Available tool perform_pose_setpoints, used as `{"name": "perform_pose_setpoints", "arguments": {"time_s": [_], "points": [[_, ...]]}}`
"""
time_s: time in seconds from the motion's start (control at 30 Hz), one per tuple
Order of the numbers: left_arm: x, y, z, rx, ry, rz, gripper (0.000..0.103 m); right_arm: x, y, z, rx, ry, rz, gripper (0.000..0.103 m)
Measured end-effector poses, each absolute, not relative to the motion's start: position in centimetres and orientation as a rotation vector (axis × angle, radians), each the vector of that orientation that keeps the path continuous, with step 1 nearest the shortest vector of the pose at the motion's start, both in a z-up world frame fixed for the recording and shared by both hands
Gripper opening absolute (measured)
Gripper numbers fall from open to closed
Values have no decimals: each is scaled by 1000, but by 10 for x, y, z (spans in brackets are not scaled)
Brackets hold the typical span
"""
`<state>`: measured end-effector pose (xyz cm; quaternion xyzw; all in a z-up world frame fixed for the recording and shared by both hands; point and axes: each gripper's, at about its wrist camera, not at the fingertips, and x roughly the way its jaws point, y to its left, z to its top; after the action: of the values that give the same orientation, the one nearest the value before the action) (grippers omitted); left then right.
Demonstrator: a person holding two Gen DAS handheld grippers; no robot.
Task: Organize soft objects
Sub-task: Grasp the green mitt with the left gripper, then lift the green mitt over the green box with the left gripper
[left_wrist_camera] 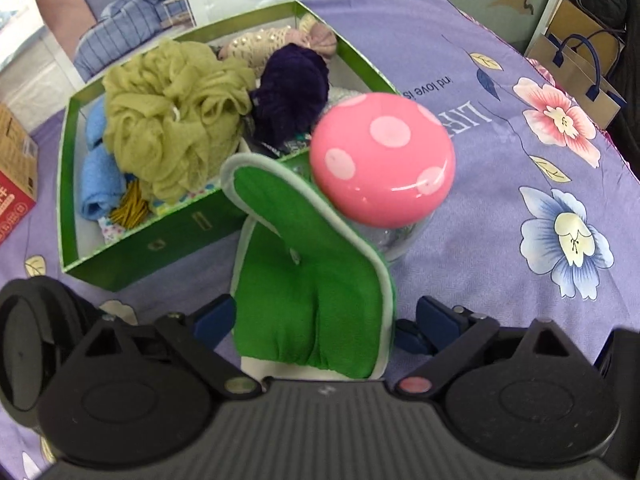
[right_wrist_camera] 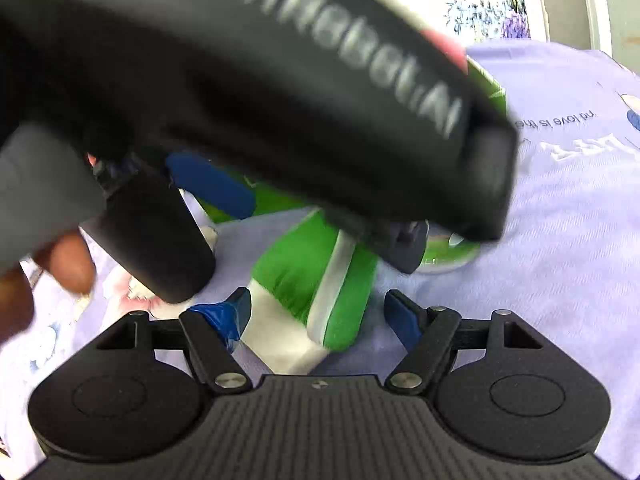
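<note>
Left wrist view: the left gripper (left_wrist_camera: pixel 324 316) straddles the green mitt (left_wrist_camera: pixel 308 280) with both blue pads (left_wrist_camera: pixel 438 320) standing apart from the cloth, open and gripping nothing, apparently to steady or collect it for the green box (left_wrist_camera: pixel 132 248) of soft items at 10 o'clock. Right wrist view: the right gripper (right_wrist_camera: pixel 318 312) is likewise spread wide around the mitt's white cuff (right_wrist_camera: pixel 280 336), no contact visible. The left tool's blurred black body blocks this view from 9 to 2 o'clock, and the pink spotted lid (left_wrist_camera: pixel 382 160) covers the mitt's far end.
</note>
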<state>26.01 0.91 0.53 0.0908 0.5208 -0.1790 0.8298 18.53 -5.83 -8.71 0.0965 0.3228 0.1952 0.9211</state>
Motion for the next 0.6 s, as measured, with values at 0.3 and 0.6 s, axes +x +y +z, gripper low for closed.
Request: {"name": "perform_pose_setpoints", "arguments": {"time_s": [0.3, 0.6], "points": [[259, 16, -1, 127, 1142, -436, 8, 182, -75, -94, 277, 590, 529, 15], [203, 40, 68, 62, 951, -422, 7, 136, -78, -44, 225, 393, 608, 14]]}}
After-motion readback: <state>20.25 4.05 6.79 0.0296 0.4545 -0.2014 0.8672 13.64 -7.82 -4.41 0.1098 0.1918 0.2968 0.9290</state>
